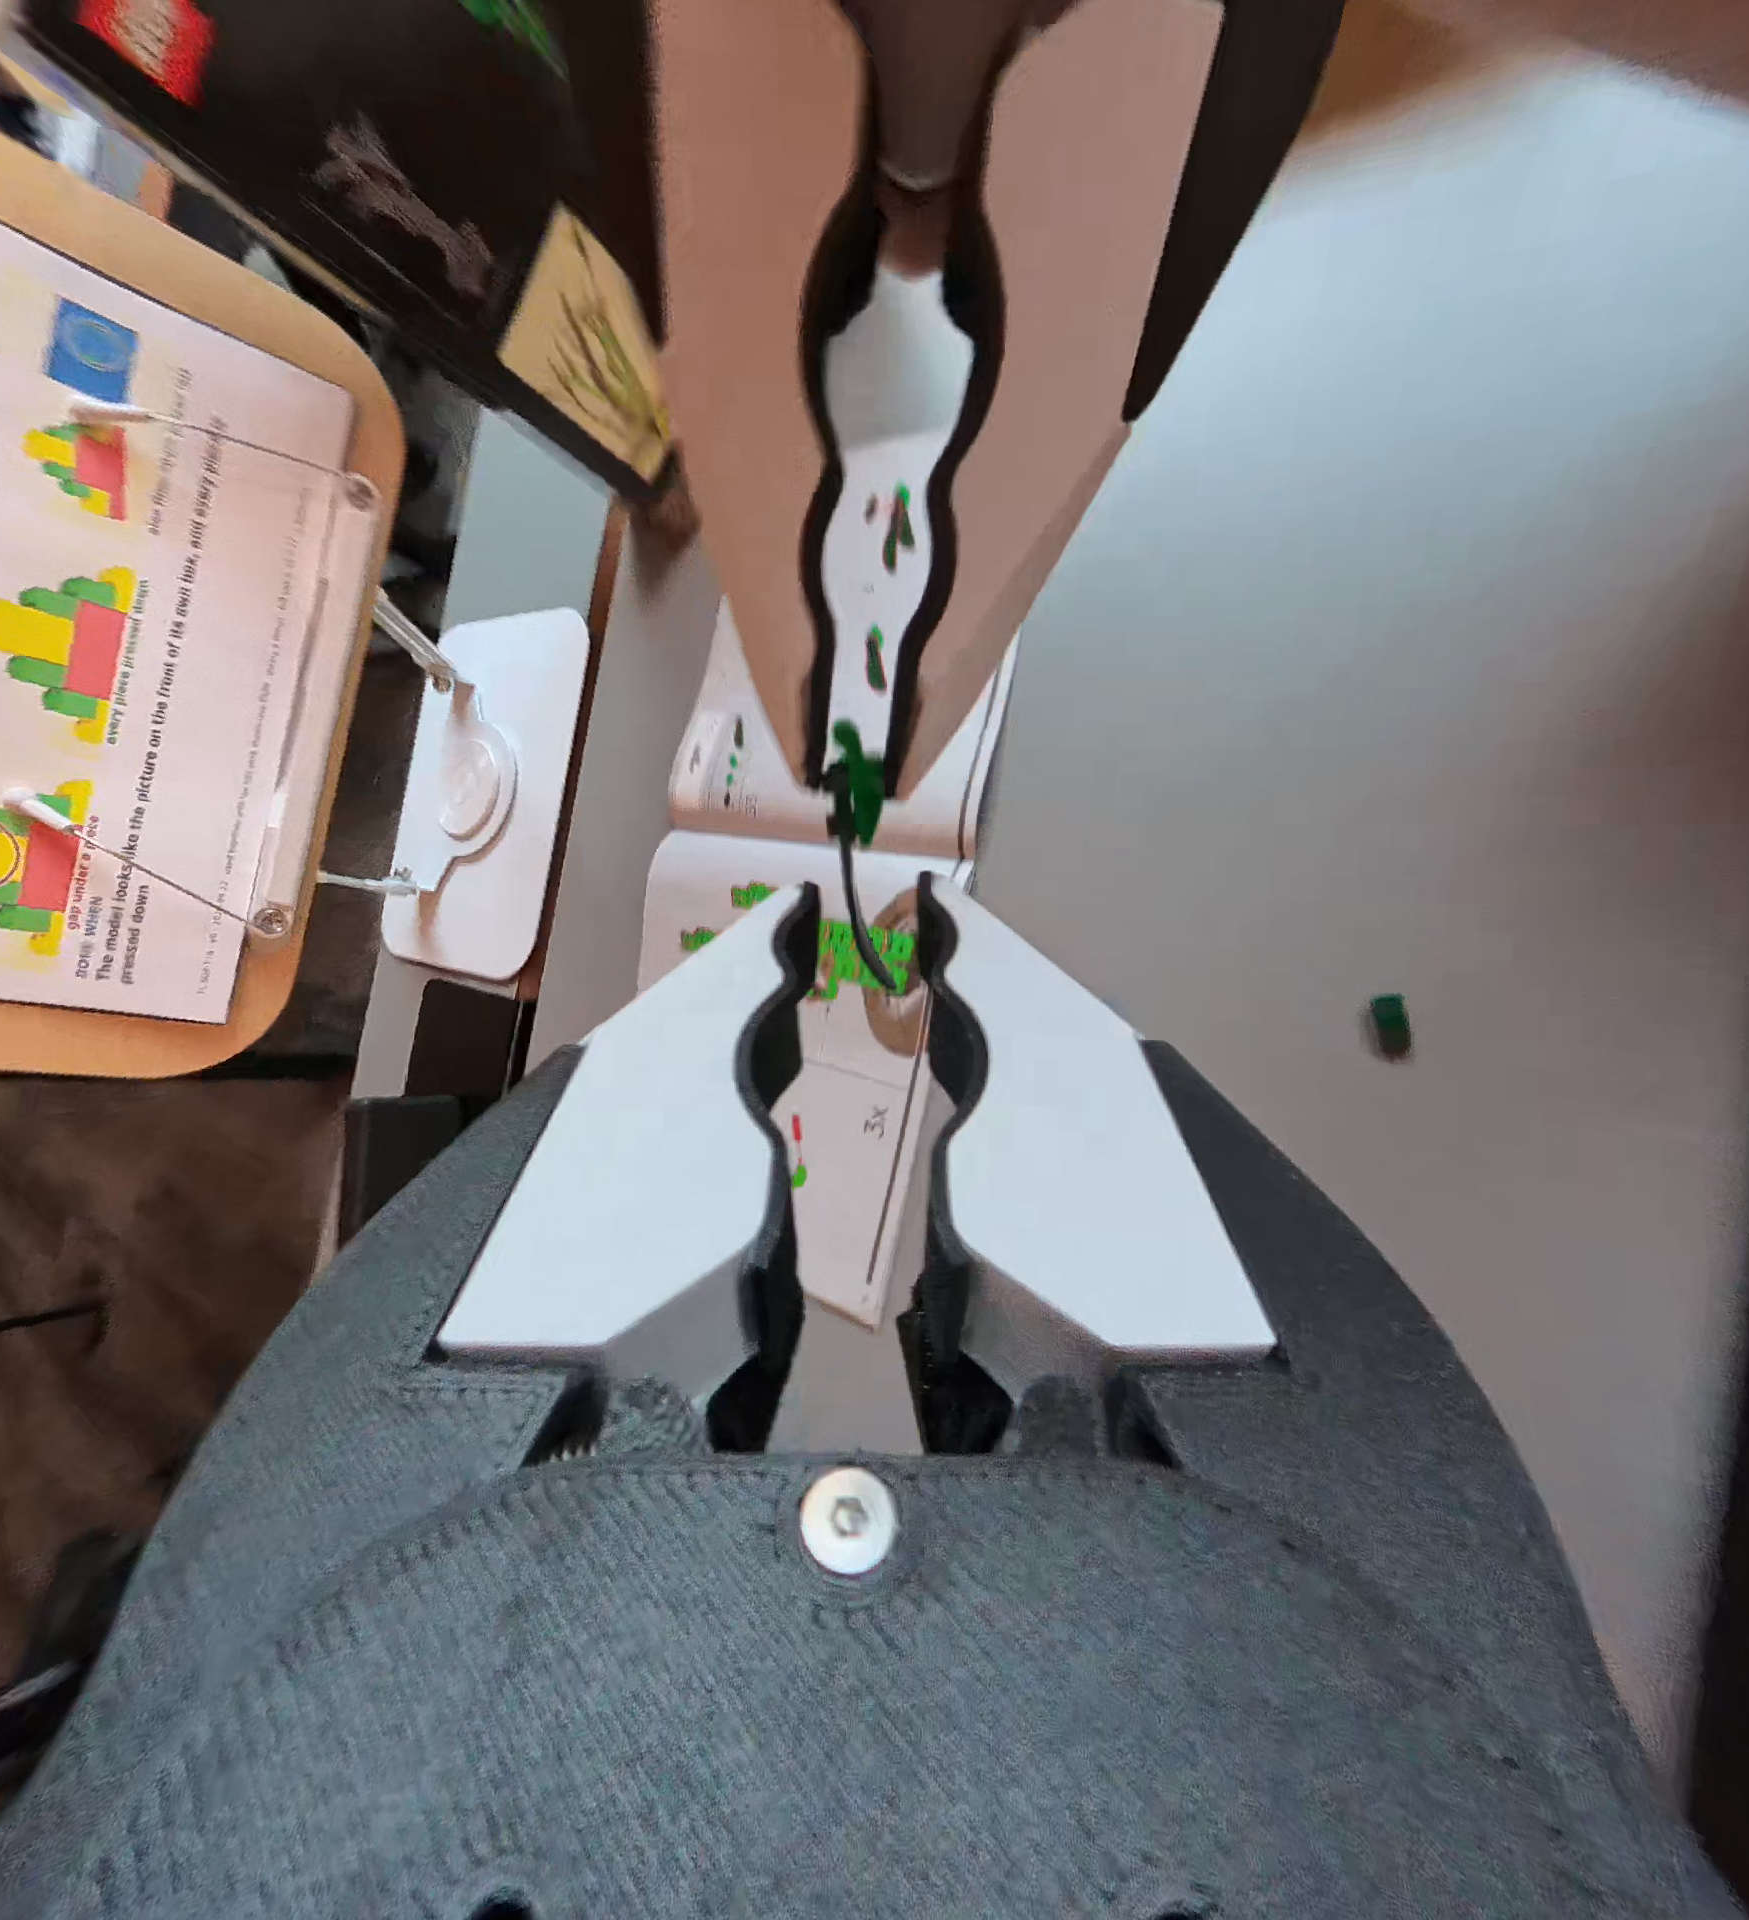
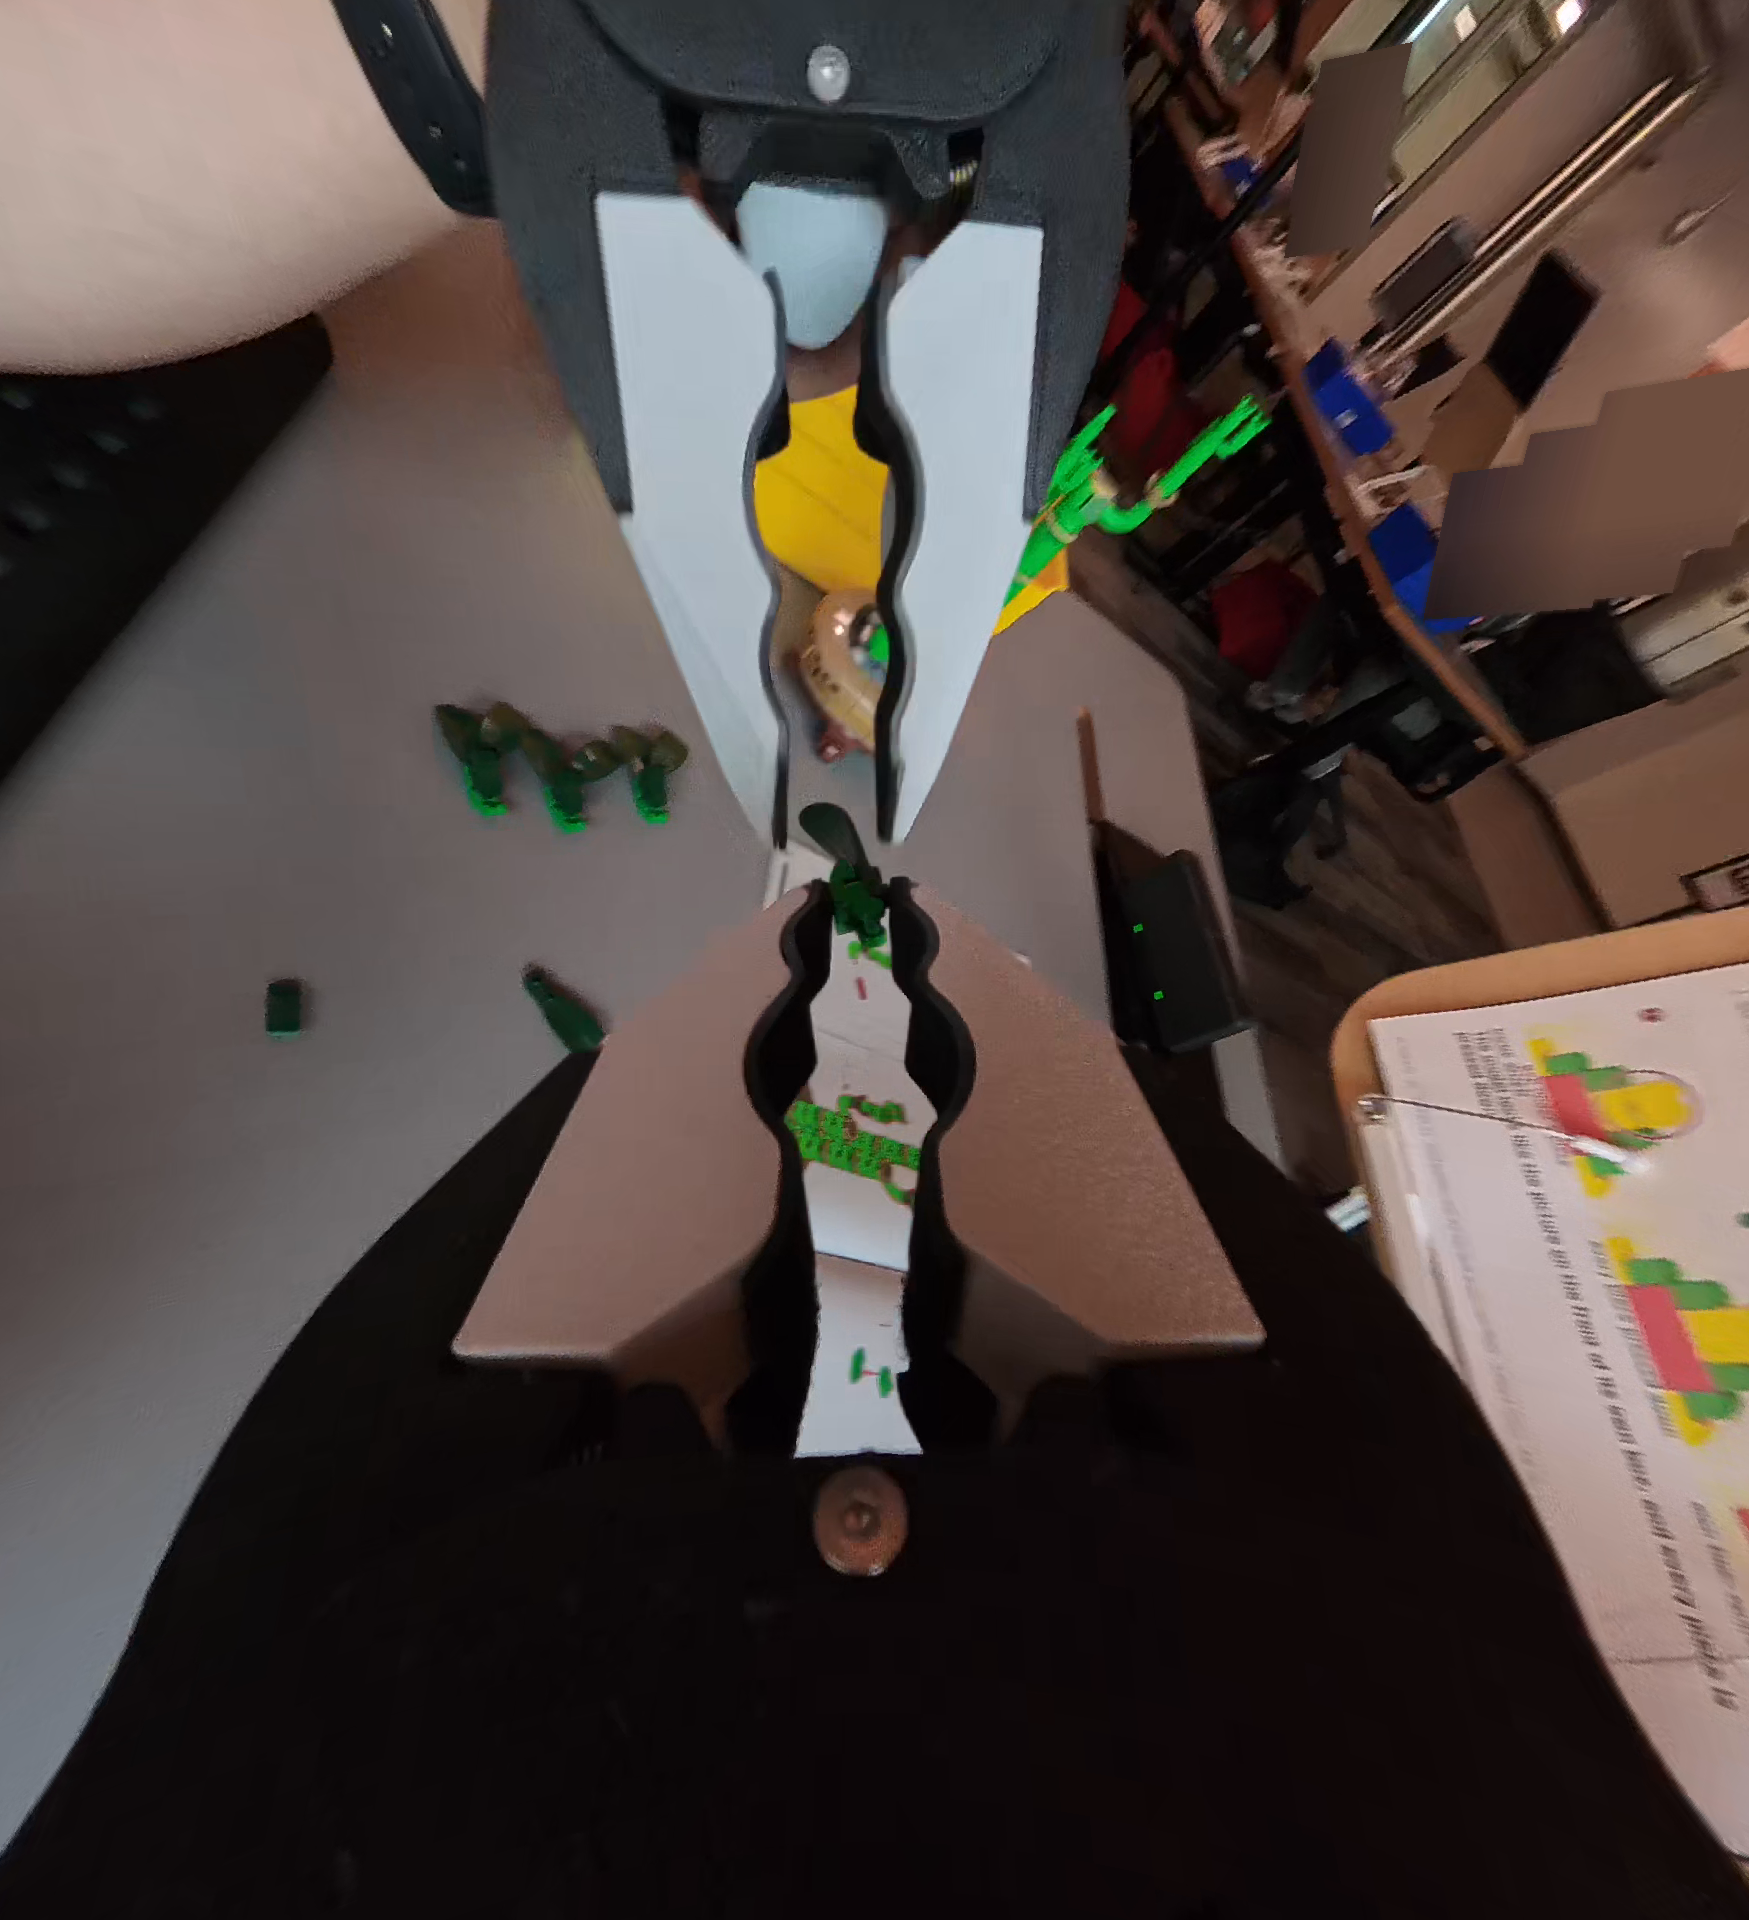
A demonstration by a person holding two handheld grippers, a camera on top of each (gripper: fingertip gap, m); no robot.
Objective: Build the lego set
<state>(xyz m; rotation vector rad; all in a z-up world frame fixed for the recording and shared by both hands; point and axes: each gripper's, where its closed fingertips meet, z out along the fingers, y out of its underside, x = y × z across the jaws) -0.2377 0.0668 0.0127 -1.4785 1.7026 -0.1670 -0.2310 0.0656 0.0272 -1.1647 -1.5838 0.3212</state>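
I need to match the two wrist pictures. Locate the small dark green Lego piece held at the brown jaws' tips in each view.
Left wrist view: dark green Lego piece sits just above centre, at the tips of the far brown right gripper.
Right wrist view: the piece sits just above centre, between that gripper's own tips.
Shared landmark: the loose green brick on the grey table.

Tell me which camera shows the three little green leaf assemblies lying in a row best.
The right wrist view: the three green leaf assemblies lie in the open on the grey table. The left wrist view does not show them.
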